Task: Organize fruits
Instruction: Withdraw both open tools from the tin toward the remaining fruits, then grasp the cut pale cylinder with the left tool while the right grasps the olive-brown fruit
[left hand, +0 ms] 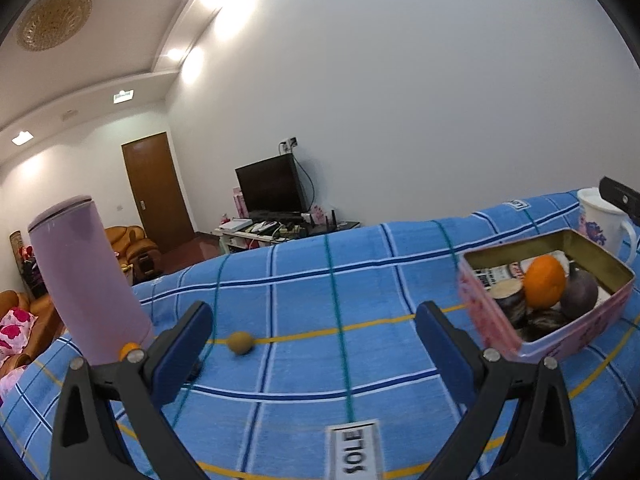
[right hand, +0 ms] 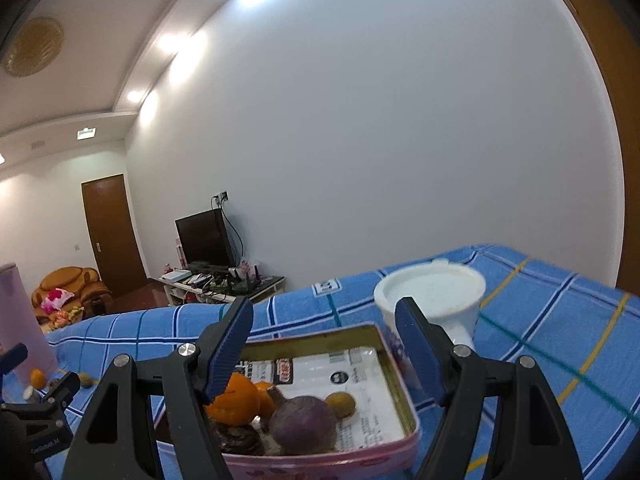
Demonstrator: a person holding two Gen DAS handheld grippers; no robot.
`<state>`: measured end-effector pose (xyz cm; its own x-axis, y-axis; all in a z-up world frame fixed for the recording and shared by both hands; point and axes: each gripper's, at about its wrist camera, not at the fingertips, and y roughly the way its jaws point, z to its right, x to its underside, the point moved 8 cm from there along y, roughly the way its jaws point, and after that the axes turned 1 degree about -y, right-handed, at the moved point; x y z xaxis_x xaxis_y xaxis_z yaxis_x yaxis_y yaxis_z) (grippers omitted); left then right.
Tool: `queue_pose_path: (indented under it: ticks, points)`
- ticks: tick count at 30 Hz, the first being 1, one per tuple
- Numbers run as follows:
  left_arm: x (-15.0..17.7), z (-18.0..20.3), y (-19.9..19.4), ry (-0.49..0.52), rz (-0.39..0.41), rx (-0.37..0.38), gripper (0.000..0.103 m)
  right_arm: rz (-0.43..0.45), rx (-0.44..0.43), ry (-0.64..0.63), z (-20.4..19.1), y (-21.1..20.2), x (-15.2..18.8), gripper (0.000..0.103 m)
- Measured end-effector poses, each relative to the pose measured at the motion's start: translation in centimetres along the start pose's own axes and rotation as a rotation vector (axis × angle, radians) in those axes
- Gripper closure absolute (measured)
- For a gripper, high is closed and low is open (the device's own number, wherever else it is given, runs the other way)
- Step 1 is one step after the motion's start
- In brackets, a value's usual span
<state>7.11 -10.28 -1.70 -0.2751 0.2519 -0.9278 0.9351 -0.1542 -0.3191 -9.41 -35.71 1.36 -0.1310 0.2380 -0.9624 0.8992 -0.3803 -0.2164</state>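
Most of the sorting looks done, with a couple of pieces left out on the cloth. Starting on the left: just off the left gripper's [left hand: 314,322] left finger stands a tall lilac cylinder [left hand: 84,280], and tucked at its foot, partly behind that finger, is a small orange fruit [left hand: 129,349]. Ahead of the same gripper, a little left of the middle of its gap, a small tan round fruit [left hand: 240,342] lies alone on the blue checked cloth [left hand: 360,288]. Those two, I'd judge, are what remains.

The left gripper is spread wide and holds nothing.

Off past its right finger sits the pink tin [left hand: 492,320]. The right gripper [right hand: 324,348] hangs over that tin's near edge, likewise parted and empty, nothing between its pads. Inside the tin, from the left finger across: orange fruit [right hand: 236,398], a dark lump below it that I can't identify, a purple round fruit [right hand: 302,424], and a small tan one [right hand: 341,404]. Printed packaging lines the bottom.

Beyond the right finger stands a white mug [right hand: 434,292], touching or nearly touching the tin's far corner.
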Motion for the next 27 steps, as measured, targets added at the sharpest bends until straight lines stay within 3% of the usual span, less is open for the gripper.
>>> queue_pose_path:
  ticks: [5, 16, 22, 27]
  points:
    - [0.2, -2.4, 0.5, -0.015, 0.005, -0.016, 0.0, -0.036, -0.029, -0.064, -2.7, 0.4, 0.7, 0.028]
    - [1.8, -10.2, 2.1, -0.135, -0.049, -0.085, 0.0, -0.155, -0.185, -0.087, -13.5, 2.1, 4.2, 0.028]
    - [4.0, -14.4, 3.4, -0.194, -0.155, -0.079, 0.0, -0.182, -0.269, -0.103, -19.1, 2.3, 5.7, 0.028]
    - [7.2, -17.3, 5.5, -0.243, -0.333, -0.094, 0.0, -0.221, -0.323, -0.111, -23.2, 2.9, 6.8, 0.028]
